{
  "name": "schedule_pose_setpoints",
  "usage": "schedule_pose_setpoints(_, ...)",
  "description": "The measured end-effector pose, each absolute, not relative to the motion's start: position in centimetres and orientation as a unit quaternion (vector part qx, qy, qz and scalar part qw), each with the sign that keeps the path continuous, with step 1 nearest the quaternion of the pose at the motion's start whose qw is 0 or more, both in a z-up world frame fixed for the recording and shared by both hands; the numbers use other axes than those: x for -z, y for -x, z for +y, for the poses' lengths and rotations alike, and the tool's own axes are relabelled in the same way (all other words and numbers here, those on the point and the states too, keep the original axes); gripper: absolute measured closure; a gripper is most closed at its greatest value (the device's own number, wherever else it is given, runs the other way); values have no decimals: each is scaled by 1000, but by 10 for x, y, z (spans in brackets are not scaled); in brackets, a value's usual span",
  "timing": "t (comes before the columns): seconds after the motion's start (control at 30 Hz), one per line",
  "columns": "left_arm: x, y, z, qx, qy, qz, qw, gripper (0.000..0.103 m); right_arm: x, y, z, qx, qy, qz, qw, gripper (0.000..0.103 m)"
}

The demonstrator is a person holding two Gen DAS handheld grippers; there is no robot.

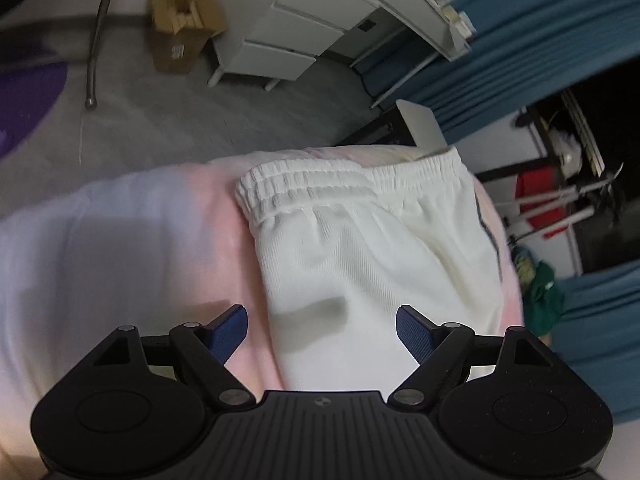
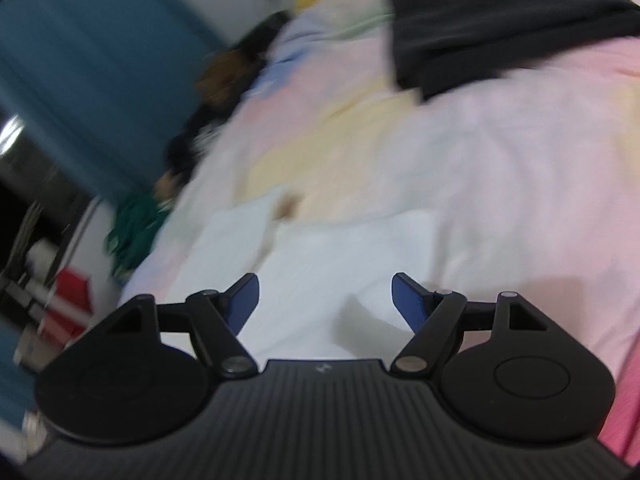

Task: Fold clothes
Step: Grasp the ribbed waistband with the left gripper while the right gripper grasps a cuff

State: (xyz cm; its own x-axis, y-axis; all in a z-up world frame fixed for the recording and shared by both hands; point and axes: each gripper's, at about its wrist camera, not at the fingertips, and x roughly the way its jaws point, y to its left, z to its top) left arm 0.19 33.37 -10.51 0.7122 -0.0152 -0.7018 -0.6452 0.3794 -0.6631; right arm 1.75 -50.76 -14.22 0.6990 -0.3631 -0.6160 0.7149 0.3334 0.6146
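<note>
White trousers (image 1: 372, 248) with an elastic waistband (image 1: 344, 184) lie flat on a pastel pink and white bedsheet (image 1: 132, 240). My left gripper (image 1: 322, 332) is open and empty just above the trouser cloth, with the waistband at the far end. My right gripper (image 2: 325, 300) is open and empty above white cloth of the trousers (image 2: 312, 264); this view is blurred. A black garment (image 2: 492, 20) lies on the sheet at the far right in the right wrist view.
The bed edge (image 1: 160, 172) drops to a grey floor with an open cardboard box (image 1: 184, 28) and a white drawer desk (image 1: 296, 28). Blue curtains (image 1: 540, 40) hang at the right. A green cloth (image 2: 136, 228) lies beside the bed.
</note>
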Motion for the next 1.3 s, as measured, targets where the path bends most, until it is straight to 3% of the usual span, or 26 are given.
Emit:
schedule_pose_setpoints(0.33,106,-7,330,-82,570,251,778,21,167,-30,-517,353,-512,211,754,28)
schedule_pose_setpoints(0.57,120,-11,326,-96,579,279,760,26,193,-1,-530,381,-602,170,681,27)
schedule_pose_setpoints(0.67,125,-12,325,-102,587,269,757,31,198,-10,-531,360,-601,189,688,27)
schedule_pose_setpoints(0.87,130,-13,333,-69,616,241,747,31,200,-36,-528,312,-592,200,716,29)
schedule_pose_setpoints(1.07,146,-18,333,-94,632,261,724,37,183,-54,-519,313,-527,212,761,65)
schedule_pose_setpoints(1.23,150,-38,321,-97,605,314,725,46,200,-56,-533,354,-520,239,740,86)
schedule_pose_setpoints(1.3,151,-46,317,-99,594,335,725,62,200,-55,-535,358,-515,235,742,93)
